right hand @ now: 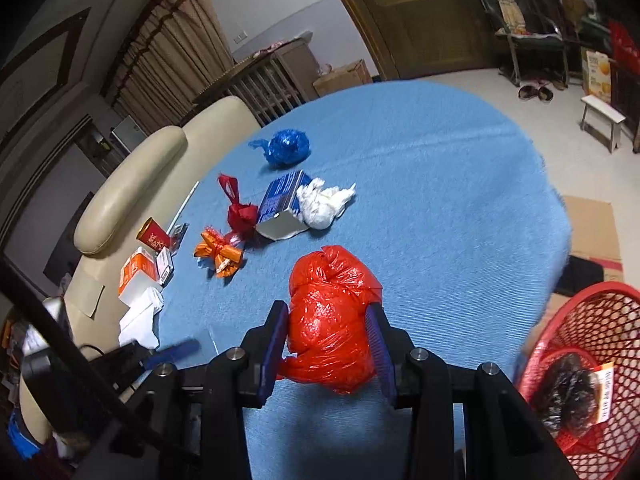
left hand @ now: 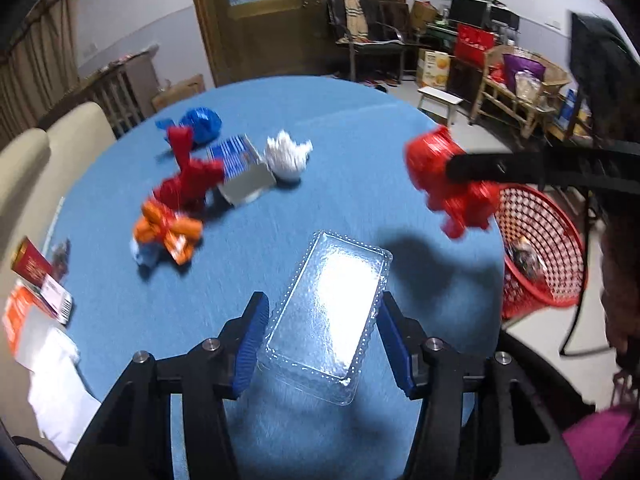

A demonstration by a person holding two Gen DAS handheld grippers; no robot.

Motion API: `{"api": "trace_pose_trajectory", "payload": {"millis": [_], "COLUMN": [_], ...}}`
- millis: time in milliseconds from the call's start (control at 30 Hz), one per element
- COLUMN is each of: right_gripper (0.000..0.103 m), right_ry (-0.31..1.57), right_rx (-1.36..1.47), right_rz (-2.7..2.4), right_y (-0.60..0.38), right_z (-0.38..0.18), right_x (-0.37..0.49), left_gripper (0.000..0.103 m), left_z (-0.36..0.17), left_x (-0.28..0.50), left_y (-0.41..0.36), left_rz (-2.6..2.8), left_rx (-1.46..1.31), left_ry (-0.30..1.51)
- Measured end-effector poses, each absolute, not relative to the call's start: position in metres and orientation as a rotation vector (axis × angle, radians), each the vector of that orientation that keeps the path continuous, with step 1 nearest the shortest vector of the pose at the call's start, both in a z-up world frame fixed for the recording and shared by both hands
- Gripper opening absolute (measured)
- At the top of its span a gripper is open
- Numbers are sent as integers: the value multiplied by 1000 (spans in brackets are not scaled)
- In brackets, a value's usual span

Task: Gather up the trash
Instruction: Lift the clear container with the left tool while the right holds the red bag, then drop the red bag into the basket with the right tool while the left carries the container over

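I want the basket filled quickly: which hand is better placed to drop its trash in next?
Right. The right gripper grips the red bag, with the red basket just beside it.

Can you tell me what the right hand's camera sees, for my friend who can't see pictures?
The right gripper squeezes a crumpled red plastic bag above a blue table, with a red basket nearby.

Wooden door [left hand: 256, 20], cream sofa [right hand: 132, 184], pale floor [right hand: 480, 80].

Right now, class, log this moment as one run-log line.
left gripper: shut on clear plastic tray | right gripper: shut on red bag | red basket: beside table
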State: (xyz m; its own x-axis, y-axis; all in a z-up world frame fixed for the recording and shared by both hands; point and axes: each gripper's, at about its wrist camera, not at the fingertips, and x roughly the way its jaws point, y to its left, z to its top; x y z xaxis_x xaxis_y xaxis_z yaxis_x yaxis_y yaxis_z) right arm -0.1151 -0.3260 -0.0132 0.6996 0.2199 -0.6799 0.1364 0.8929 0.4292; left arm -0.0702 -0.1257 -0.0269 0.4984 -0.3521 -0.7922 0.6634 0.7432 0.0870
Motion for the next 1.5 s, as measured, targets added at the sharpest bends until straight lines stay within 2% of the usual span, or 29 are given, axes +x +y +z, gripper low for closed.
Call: {"api": "trace_pose_trajectory", "payload": {"millis": [633, 1167, 1500], "right_gripper": [43, 44, 45], "right_ry": [690, 681, 682], "right_rx": [514, 624, 693], "right_rz": [-175, -313, -361], "right_y": [-425, -500, -529], "right_z": [3, -22, -38], "right_x": [-212, -286, -302], "left_gripper": [57, 58, 59], "left_z": [10, -2, -22], "left_x": [-113, -137, -144], "left_y": [-261, -333, -368], "left_rz": [-697, -804, -898], "left_rx": [562, 567, 541], "left_ry": [766, 836, 922]}}
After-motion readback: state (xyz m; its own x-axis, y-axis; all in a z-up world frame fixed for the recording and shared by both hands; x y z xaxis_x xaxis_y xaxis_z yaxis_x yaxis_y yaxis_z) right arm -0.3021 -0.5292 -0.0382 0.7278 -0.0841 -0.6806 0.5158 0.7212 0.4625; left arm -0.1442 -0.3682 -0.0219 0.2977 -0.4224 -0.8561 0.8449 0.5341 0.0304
